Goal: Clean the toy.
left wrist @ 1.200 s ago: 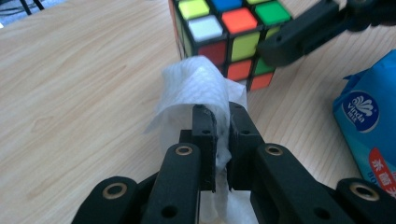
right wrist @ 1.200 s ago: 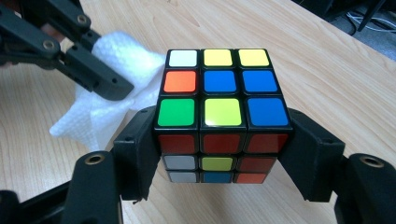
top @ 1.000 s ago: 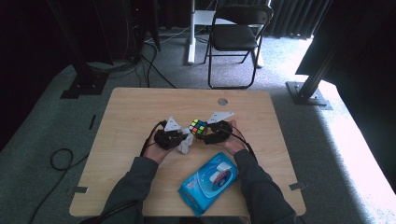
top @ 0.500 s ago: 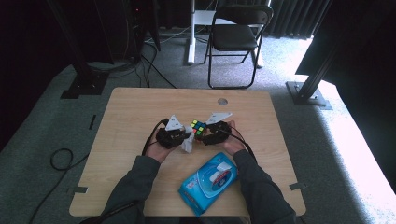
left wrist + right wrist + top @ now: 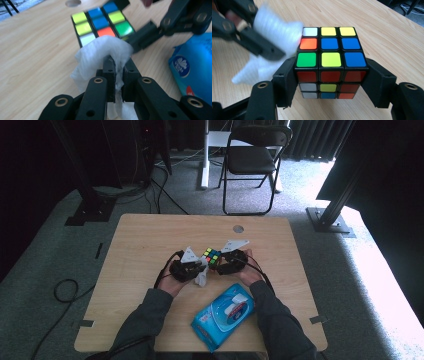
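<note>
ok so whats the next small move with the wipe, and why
Probably sweep the white wet wipe across the top face of the multicoloured puzzle cube. The left claw is shut on the wipe at the cube's edge, and the right claw clamps the cube's sides.

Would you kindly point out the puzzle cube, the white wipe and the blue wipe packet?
puzzle cube [image 5: 329,45]: right gripper view, top face centre.
white wipe [image 5: 100,53]: left gripper view, bunched front.
blue wipe packet [image 5: 222,316]: high view, packet top.
</note>
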A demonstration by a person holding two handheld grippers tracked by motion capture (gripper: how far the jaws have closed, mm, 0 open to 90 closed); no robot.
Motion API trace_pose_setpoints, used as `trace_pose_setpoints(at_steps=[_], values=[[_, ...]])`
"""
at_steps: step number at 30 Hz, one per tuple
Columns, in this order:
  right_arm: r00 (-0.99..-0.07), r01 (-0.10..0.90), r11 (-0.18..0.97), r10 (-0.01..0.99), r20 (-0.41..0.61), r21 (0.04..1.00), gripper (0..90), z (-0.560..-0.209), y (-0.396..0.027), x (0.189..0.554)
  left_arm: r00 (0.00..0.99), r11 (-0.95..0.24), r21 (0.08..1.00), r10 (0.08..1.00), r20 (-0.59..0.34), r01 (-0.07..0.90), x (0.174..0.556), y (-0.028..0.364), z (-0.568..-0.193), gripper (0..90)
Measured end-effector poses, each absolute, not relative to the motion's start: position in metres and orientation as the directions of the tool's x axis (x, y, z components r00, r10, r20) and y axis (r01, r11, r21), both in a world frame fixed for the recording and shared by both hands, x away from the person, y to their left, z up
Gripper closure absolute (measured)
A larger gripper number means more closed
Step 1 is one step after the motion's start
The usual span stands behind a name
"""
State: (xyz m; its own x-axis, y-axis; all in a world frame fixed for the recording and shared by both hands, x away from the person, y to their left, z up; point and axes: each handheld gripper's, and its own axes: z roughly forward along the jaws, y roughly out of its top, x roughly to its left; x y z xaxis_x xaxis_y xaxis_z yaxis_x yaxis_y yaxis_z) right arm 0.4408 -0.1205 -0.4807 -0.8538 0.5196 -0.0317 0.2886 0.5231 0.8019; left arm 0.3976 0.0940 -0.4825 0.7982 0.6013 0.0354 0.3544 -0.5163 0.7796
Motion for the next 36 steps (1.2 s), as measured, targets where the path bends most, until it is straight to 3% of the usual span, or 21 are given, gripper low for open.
trace_pose_setpoints(at_steps=[14,36], values=[[-0.844,0.292,0.494,0.535,-0.022,0.819,34.2,-0.476,-0.122,0.442,0.814,-0.571,0.731,0.58,0.035,0.375,0.403,0.077,-0.502,83.8],[-0.844,0.295,0.493,0.536,-0.018,0.818,34.2,-0.477,-0.124,0.442,0.814,-0.567,0.755,0.576,0.078,0.329,0.397,0.079,-0.485,83.6]])
